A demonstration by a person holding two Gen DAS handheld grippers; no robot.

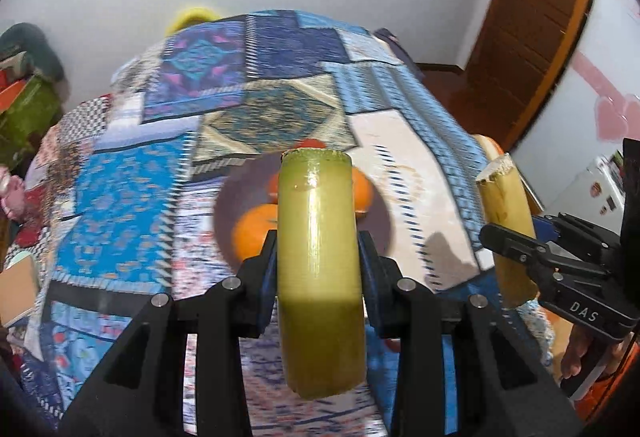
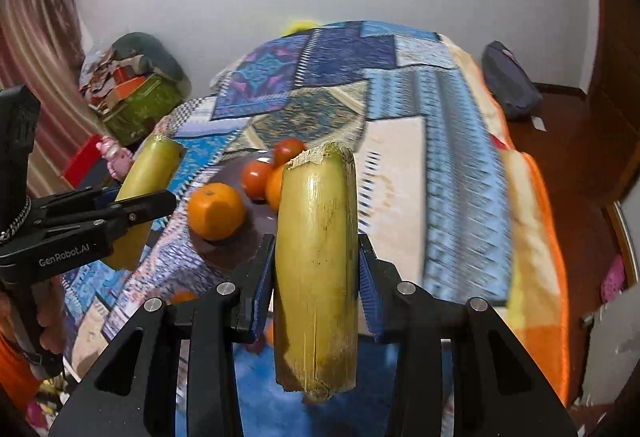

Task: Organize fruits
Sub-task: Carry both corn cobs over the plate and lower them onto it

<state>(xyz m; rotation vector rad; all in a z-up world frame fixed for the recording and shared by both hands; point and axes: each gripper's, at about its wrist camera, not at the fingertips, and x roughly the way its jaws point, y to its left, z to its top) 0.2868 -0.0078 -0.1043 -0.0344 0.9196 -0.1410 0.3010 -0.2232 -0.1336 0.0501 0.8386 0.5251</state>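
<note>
My left gripper [image 1: 318,249] is shut on a green cut cane piece [image 1: 320,217], held upright between its blue pads. The right wrist view shows this left gripper [image 2: 140,209] and its green cane piece [image 2: 154,165] at the left. My right gripper [image 2: 318,253] is shut on a yellower cane piece [image 2: 316,197] with a ragged top. In the left wrist view, the right gripper [image 1: 516,245] and its yellow cane piece [image 1: 504,205] are at the right. Below both, a dark plate [image 2: 236,249] carries an orange [image 2: 216,211] and two tomatoes [image 2: 256,179]. That plate [image 1: 224,205] is half hidden behind the green piece.
A blue patchwork blanket [image 2: 400,165] covers the bed under the plate. Boxes and clutter [image 2: 136,105] stand at the far left and a dark bag [image 2: 508,81] lies on the wooden floor at the right. A wooden door [image 1: 532,29] and a white fridge [image 1: 592,189] stand to the right.
</note>
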